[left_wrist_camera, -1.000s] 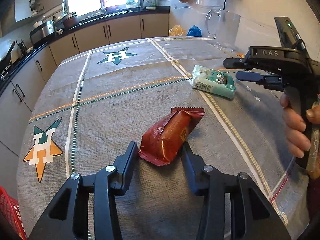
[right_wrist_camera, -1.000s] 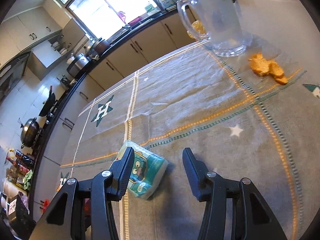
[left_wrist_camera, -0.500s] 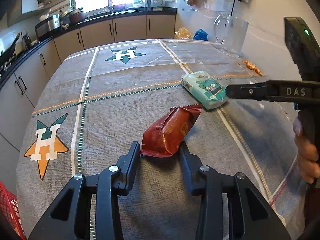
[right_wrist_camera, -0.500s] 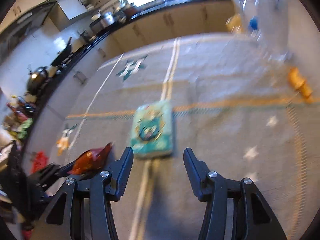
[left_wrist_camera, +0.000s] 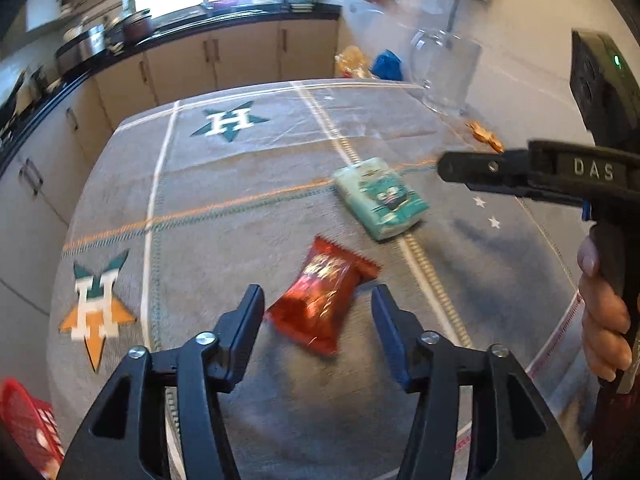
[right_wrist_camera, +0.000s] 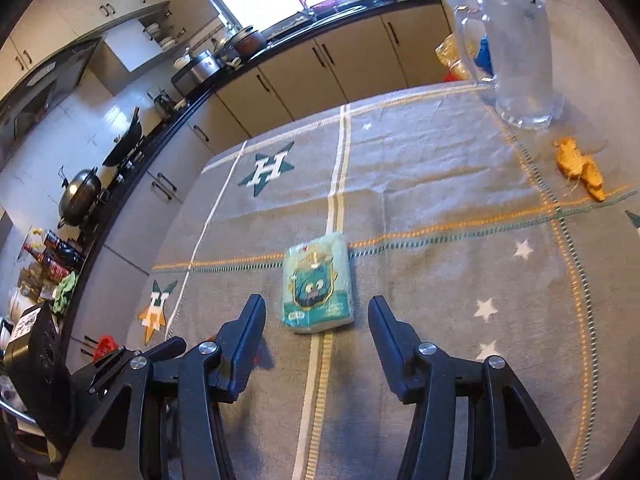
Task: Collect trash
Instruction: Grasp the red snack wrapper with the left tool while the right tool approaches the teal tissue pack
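Observation:
A red snack wrapper [left_wrist_camera: 324,280] lies blurred on the grey tablecloth [left_wrist_camera: 240,184], between the fingers of my left gripper [left_wrist_camera: 317,294]. Those jaws are opening and neither pad touches the wrapper. A teal tissue packet [left_wrist_camera: 380,204] rests farther back on the cloth. In the right wrist view the packet [right_wrist_camera: 318,288] sits just ahead of my right gripper [right_wrist_camera: 316,301], which is open above it and holds nothing. From the left wrist view the right gripper [left_wrist_camera: 452,168] hovers to the right of the packet, with a hand [left_wrist_camera: 604,312] on its grip.
A glass pitcher [right_wrist_camera: 520,60] stands at the far right of the table, with orange peel scraps [right_wrist_camera: 580,164] beside it. A red basket [left_wrist_camera: 28,424] shows off the table's near left corner. Kitchen cabinets and a counter run behind the table.
The left jaws spread and let go of the red wrapper, which dropped flatter onto the cloth. Both grippers rose a little. The right gripper swung to face the teal packet.

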Demonstrator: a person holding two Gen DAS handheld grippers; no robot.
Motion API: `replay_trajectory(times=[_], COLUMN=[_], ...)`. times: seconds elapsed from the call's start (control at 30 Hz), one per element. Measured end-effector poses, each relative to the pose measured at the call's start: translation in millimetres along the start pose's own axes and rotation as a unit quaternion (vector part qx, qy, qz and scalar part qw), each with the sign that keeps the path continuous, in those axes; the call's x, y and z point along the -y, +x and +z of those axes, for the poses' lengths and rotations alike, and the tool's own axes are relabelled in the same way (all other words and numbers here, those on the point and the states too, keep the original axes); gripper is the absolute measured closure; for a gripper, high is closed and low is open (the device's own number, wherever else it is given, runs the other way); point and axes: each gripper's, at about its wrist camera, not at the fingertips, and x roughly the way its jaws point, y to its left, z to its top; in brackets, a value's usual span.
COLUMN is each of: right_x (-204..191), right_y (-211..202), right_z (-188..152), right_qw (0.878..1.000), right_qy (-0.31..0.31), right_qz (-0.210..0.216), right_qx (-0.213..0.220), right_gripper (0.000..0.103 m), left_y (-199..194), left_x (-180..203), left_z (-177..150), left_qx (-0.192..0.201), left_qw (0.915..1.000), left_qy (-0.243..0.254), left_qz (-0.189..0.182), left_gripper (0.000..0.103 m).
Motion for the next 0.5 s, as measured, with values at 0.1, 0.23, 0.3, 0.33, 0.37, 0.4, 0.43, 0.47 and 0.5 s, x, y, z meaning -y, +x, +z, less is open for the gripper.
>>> replay_trajectory(times=[0.1,0.23,0.3,0.33,0.37,0.4,0.43,0.47,0.5], right_x=[1,-2,-3,-4,-5,-6,-9,-11,-13], right_y=[0,11,19,22,26,29,33,36,39], right_z=[5,6,7,7,7,7,7,7,7], right_qw=[1.0,1.0,1.0,1.0,1.0,1.0,1.0,0.999,0.999], right_qy=[0.014,0.021,0.022,0.022,0.02,0.017,0.011,0.005,-0.002], right_qz=[0.005,0.001,-0.002,-0.002,-0.005,-0.01,-0.018,-0.027,-0.037], right_qx=[0.001,-0.011,-0.017,-0.018,-0.02,-0.02,-0.019,-0.018,-0.017], right_gripper=[0.042,0.042,0.042,0.042,0.042,0.042,0.042,0.042,0.042], left_y=[14,31,32,32,32,30,30,30,29], left_x=[11,6,1,-1,-5,-9,-12,-16,-20], left_z=[4,-7,-11,-12,-12,-12,-12,-12,-12], left_qx=[-0.016,-0.019,-0.013,-0.011,-0.005,0.001,0.005,0.01,0.014], left_qw=[0.9995,0.9995,0.9994,0.9995,0.9995,0.999,0.9986,0.9982,0.9978], left_qy=[0.026,0.012,-0.001,-0.007,-0.019,-0.031,-0.038,-0.045,-0.052], left_qz=[0.008,0.023,0.031,0.029,0.026,0.031,0.037,0.038,0.037], left_gripper=[0.039,0.042,0.056,0.061,0.061,0.061,0.061,0.061,0.061])
